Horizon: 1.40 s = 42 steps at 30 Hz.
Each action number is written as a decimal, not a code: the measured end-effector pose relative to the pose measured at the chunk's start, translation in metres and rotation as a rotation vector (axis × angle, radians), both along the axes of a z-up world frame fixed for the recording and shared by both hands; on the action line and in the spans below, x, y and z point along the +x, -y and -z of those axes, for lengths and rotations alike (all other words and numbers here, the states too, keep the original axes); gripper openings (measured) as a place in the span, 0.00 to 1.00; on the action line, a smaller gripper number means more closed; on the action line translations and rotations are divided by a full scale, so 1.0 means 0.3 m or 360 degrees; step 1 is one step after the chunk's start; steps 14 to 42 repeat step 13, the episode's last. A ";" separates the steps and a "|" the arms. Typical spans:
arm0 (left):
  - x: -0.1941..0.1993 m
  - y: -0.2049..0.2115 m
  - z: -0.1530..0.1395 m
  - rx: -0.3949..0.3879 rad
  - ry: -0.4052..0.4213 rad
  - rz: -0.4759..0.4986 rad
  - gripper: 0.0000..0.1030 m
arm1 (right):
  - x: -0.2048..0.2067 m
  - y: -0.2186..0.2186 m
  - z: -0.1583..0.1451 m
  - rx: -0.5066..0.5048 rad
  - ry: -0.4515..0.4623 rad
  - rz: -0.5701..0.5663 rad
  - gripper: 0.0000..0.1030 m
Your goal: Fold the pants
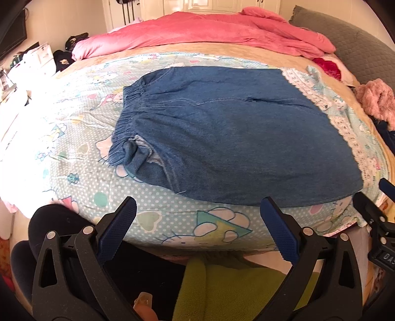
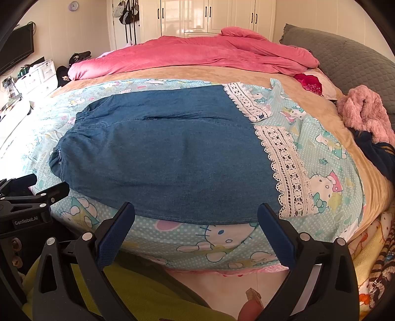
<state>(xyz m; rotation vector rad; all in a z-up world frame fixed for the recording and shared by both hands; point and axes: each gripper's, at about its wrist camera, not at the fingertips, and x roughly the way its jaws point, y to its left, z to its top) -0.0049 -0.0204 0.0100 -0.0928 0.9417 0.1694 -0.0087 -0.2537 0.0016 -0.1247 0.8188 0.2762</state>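
We see a pair of blue denim pants [image 1: 222, 138] lying flat on a bed. They rest on a light blue cartoon-cat sheet [image 1: 81, 138] with white dots. The stretchy waistband [image 1: 123, 116] is on the left side. White lace trim [image 2: 286, 170] runs along the leg ends on the right side. The pants look already folded in half, one leg over the other.

Our left gripper [image 1: 197, 217] hangs just in front of the near edge of the pants. Its two blue-padded fingers [image 1: 116, 229] are spread wide apart and hold nothing. Our right gripper [image 2: 196, 222] hangs near the same edge, closer to the lace end. Its fingers [image 2: 276, 237] are spread wide too, with nothing between them. We cannot tell if the finger tips touch the cloth.

Behind the pants lies a big pink blanket [image 2: 192, 56], all bunched up. A fluffy pink thing [image 2: 367, 111] sits at the far right of the bed. A grey headboard [image 2: 350, 56] stands on the right. White closet doors [image 2: 209, 17] are at the back of the room.
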 end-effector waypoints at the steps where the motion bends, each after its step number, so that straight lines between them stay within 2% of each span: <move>1: -0.002 0.005 -0.003 -0.0001 0.0013 0.0012 0.91 | 0.000 0.001 0.000 0.0001 0.0000 0.0000 0.96; 6: -0.002 0.016 -0.013 0.0049 0.0028 -0.0004 0.92 | 0.001 0.006 0.001 0.0001 0.0006 0.0006 0.96; 42: -0.004 0.010 -0.016 0.0047 0.0031 -0.0020 0.92 | 0.001 0.002 -0.002 -0.0005 0.0011 0.0006 0.96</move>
